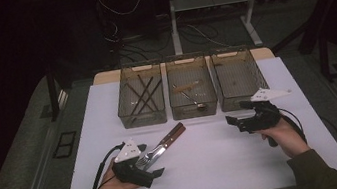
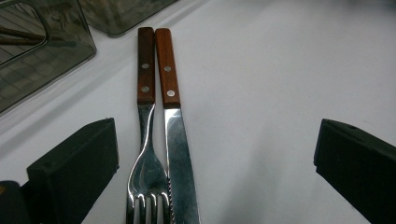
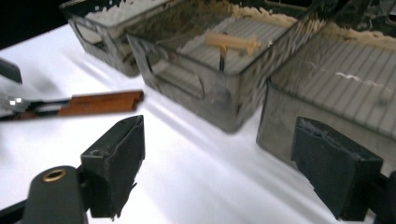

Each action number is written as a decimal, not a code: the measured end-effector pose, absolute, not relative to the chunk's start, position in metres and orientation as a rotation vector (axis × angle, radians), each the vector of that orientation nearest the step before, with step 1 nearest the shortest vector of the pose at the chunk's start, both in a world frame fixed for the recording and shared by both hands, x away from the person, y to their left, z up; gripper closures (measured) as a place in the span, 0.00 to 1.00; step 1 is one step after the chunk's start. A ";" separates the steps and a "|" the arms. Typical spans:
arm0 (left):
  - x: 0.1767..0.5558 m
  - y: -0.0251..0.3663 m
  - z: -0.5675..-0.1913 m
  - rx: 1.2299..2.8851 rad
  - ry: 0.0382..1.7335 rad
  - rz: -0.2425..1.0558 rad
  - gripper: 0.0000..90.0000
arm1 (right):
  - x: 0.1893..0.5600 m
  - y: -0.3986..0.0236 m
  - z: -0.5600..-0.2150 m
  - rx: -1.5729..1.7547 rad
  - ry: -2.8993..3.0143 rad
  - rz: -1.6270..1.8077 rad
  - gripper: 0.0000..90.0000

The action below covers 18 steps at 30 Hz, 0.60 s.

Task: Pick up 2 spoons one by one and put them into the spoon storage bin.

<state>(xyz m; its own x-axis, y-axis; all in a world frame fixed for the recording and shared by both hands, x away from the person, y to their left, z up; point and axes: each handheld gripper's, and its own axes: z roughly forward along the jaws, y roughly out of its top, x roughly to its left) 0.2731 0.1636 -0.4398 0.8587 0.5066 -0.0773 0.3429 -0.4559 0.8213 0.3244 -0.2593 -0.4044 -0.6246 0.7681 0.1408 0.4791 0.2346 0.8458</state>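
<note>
At about seven o'clock on the white table (image 1: pixel 208 169), the left gripper (image 1: pixel 152 163) sits with jaws spread wide, released, the fork (image 2: pixel 147 154) and knife (image 2: pixel 177 154) lying side by side between them, untouched, wooden handles pointing toward one o'clock. Three tinted bins (image 1: pixel 191 93) line the twelve o'clock edge. At four o'clock, the right gripper (image 1: pixel 235 124) hangs empty, jaws apart, just before the rightmost bin (image 1: pixel 239 81).

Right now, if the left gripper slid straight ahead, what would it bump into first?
Probably the steel fork and knife with brown wooden handles, lying side by side on the white table between its open fingers. The smoky plastic bins sit farther off.
</note>
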 end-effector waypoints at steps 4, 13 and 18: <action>0.273 0.164 -0.439 2.088 0.617 0.225 0.00 | 0.310 -0.266 -0.413 1.150 2.219 1.310 0.20; 0.273 0.164 -0.439 2.088 0.620 0.228 0.00 | 0.282 -0.277 -0.433 1.114 2.276 1.287 0.20; 0.273 0.164 -0.439 2.089 0.620 0.229 0.00 | 0.272 -0.282 -0.440 1.155 2.251 1.301 0.20</action>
<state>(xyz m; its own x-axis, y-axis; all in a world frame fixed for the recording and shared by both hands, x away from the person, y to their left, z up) 0.2732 0.1639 -0.4394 0.8563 0.5113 -0.0726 0.3413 -0.4548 0.8226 0.2717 -0.2819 -0.4401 -0.6339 0.7621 0.1318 0.4949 0.2687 0.8264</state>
